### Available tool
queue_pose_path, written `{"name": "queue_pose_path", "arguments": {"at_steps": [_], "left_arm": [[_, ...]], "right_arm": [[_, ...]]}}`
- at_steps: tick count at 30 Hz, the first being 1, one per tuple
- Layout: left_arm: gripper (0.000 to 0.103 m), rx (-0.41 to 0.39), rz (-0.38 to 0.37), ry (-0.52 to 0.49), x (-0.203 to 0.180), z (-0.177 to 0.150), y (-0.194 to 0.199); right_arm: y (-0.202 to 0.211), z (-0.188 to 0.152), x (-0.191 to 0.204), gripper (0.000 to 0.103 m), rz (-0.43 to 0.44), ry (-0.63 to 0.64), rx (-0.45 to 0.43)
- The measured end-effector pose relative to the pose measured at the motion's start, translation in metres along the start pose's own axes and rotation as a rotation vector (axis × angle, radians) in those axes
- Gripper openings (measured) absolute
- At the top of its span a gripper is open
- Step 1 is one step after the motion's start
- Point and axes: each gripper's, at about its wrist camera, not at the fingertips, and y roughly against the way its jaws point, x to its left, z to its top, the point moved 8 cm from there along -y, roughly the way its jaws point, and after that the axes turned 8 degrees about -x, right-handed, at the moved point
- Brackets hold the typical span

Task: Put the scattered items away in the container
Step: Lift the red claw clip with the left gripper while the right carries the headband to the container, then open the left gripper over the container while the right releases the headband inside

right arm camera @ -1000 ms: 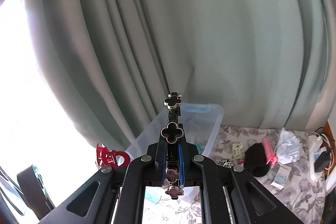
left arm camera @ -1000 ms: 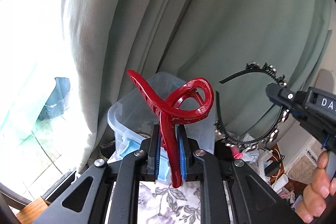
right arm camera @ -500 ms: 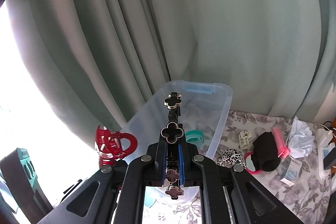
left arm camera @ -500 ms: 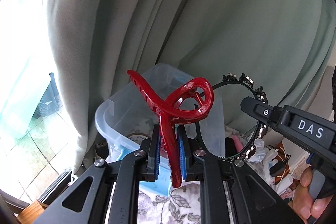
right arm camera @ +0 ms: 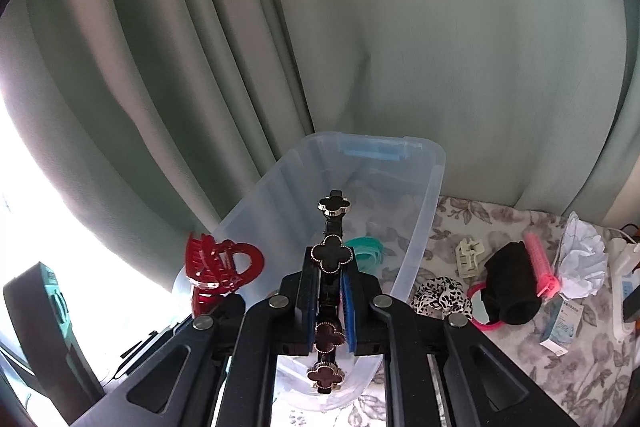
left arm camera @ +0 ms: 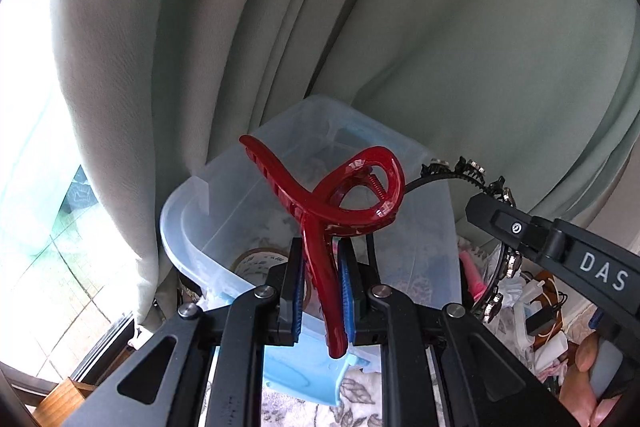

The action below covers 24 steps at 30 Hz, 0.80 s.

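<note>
My left gripper (left arm camera: 320,259) is shut on the stem of a dark red claw hair clip (left arm camera: 320,207), which stands up over the near end of a clear plastic container (left arm camera: 208,211). My right gripper (right arm camera: 329,269) holds a black headband with clover ornaments (right arm camera: 332,251) upright between its blue pads. Its jaws are opening, but the band still sits between them, above the container (right arm camera: 424,219). From the left wrist view the headband (left arm camera: 460,173) arcs over the container's right side. A teal band (right arm camera: 366,251) and a roll of tape (left arm camera: 260,259) lie inside.
Green curtains (right arm camera: 360,27) hang right behind the container. On the floral cloth to its right lie a cream claw clip (right arm camera: 470,255), a spotted scrunchie (right arm camera: 440,297), a pink mirror under black fabric (right arm camera: 512,279), a pink roller (right arm camera: 540,263), crumpled tissue (right arm camera: 584,259) and a small box (right arm camera: 564,323).
Both grippers have sunk and moved closer to the container, which now looks larger. The clip and the headband stay in the same place between the pads.
</note>
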Motion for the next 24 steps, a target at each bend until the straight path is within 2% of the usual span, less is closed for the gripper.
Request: {"name": "queue_pose_path", "arguments": {"at_steps": [5,6,8,9,10,24], "left_arm": [[0.018,0.014,-0.004,0.008,0.004,0.005,0.002],[0.019,0.016,-0.003,0.011,0.005,0.005,-0.004],[0.034,0.014,-0.007,0.02,0.008,0.006,-0.009],[0.036,0.012,-0.009,0.025,0.01,0.006,-0.008],[0.038,0.011,-0.011,0.028,0.011,0.006,-0.007],[0.039,0.015,-0.005,0.027,0.01,0.003,-0.003]], "right_arm": [[-0.002,-0.001,-0.004,0.014,-0.011,0.0,0.004],[-0.002,-0.001,-0.005,0.018,-0.017,-0.001,0.006],[-0.003,-0.003,-0.009,0.028,-0.028,-0.004,0.014],[-0.004,-0.004,-0.01,0.039,-0.033,-0.006,0.017],[-0.004,-0.005,-0.011,0.045,-0.037,-0.008,0.019],[-0.001,-0.003,-0.011,0.045,-0.038,-0.021,0.012]]}}
